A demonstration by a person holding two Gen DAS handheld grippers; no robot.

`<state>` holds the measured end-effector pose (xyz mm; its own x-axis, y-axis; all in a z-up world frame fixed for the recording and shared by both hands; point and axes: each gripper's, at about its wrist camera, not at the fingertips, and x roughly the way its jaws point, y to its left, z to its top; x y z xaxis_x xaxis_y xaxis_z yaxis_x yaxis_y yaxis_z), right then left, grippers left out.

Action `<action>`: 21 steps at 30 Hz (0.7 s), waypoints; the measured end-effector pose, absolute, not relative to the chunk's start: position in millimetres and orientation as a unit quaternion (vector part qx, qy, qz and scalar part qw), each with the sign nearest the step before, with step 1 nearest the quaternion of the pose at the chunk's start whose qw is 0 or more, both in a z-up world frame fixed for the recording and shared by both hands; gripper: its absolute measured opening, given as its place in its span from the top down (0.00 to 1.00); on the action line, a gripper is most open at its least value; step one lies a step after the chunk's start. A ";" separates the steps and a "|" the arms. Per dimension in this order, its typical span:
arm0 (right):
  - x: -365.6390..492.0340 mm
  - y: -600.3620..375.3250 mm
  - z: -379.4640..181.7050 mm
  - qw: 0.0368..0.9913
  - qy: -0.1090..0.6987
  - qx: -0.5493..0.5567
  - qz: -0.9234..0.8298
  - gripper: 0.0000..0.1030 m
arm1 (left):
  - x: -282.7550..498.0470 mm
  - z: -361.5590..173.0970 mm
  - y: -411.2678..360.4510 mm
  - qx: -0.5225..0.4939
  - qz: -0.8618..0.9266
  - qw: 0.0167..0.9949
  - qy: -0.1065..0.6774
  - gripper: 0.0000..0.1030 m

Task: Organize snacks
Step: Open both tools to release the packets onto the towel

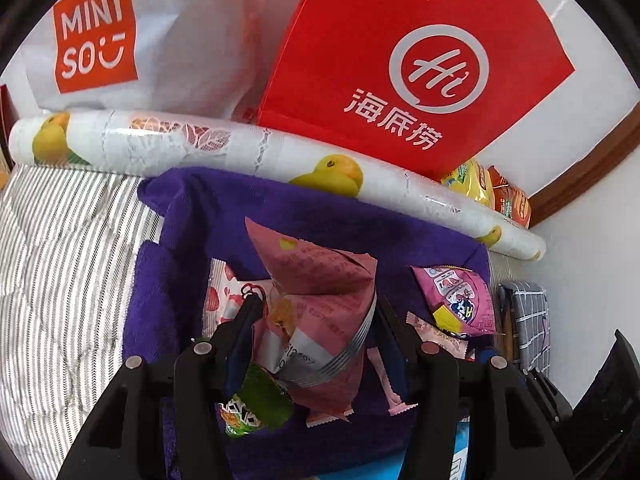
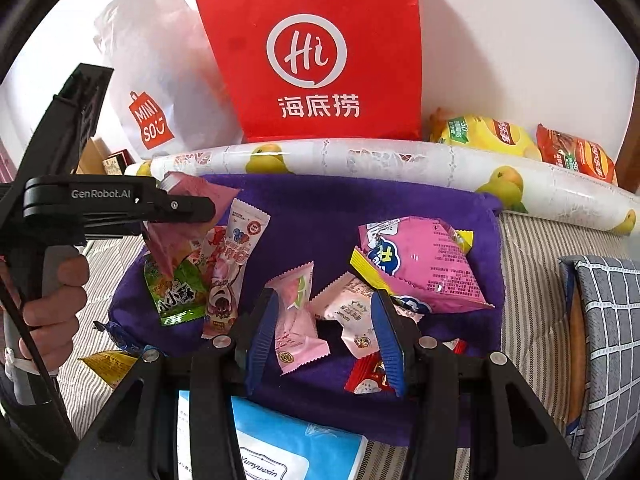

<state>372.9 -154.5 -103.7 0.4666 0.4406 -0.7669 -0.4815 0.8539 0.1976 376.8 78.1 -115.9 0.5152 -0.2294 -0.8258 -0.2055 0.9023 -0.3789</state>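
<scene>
My left gripper [image 1: 318,312] is shut on a crumpled pink snack bag [image 1: 320,276] and holds it just above a purple towel [image 1: 320,208]. A green packet [image 1: 252,404] lies under its left finger. In the right wrist view the left gripper [image 2: 200,210] comes in from the left with that pink bag [image 2: 180,224], a hand on its grip. My right gripper [image 2: 323,294] stands open low over the towel [image 2: 320,208]. A small pink packet [image 2: 296,320] and a white-pink packet [image 2: 352,312] lie loose between its blue pads [image 2: 262,336]. A large pink bag [image 2: 420,264] lies just beyond.
A red paper bag [image 2: 320,60] and a white shopping bag [image 2: 152,120] stand behind a duck-print roll [image 2: 360,156]. Yellow [image 2: 480,136] and orange [image 2: 576,156] chip bags lie at the back right. A blue-white pack [image 2: 280,440] lies in front, and grey checked fabric [image 2: 600,320] on the right.
</scene>
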 end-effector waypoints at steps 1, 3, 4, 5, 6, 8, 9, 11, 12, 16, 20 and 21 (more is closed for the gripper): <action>372.9 -154.9 -103.4 0.857 0.440 -0.022 0.269 0.53 | 377.0 -116.9 77.8 -0.221 -0.007 0.840 0.495 0.48; 372.9 -155.1 -103.1 0.857 0.439 -0.020 0.269 0.53 | 376.9 -117.9 76.7 -0.219 -0.010 0.839 0.498 0.48; 372.9 -155.3 -102.9 0.857 0.439 -0.019 0.270 0.53 | 376.8 -117.8 75.7 -0.218 -0.011 0.839 0.499 0.48; 373.0 -155.4 -102.7 0.857 0.439 -0.019 0.270 0.53 | 376.7 -117.1 74.5 -0.214 -0.012 0.838 0.501 0.48; 373.0 -155.4 -102.2 0.857 0.439 -0.018 0.271 0.53 | 376.7 -116.3 73.3 -0.211 -0.012 0.838 0.503 0.45; 372.7 -156.6 -100.8 0.857 0.436 -0.013 0.274 0.53 | 376.0 -113.1 70.7 -0.204 -0.016 0.840 0.502 0.43; 372.1 -156.8 -99.9 0.858 0.434 -0.012 0.274 0.53 | 375.6 -111.6 70.0 -0.203 -0.018 0.841 0.501 0.42; 370.9 -156.8 -98.0 0.860 0.429 -0.009 0.276 0.52 | 373.1 -107.2 69.4 -0.203 -0.022 0.843 0.499 0.41; 370.8 -157.0 -97.2 0.861 0.427 -0.008 0.276 0.51 | 371.8 -105.1 69.6 -0.203 -0.024 0.843 0.497 0.41; 368.8 -157.7 -90.7 0.865 0.426 0.000 0.266 0.49 | 366.4 -94.3 67.9 -0.198 -0.034 0.849 0.489 0.39; 358.1 -160.6 -80.2 0.871 0.422 0.002 0.249 0.47 | 358.1 -81.3 65.9 -0.196 -0.050 0.852 0.483 0.39; 352.8 -161.8 -76.6 0.875 0.420 0.001 0.242 0.46 | 356.2 -77.4 63.0 -0.194 -0.054 0.854 0.479 0.39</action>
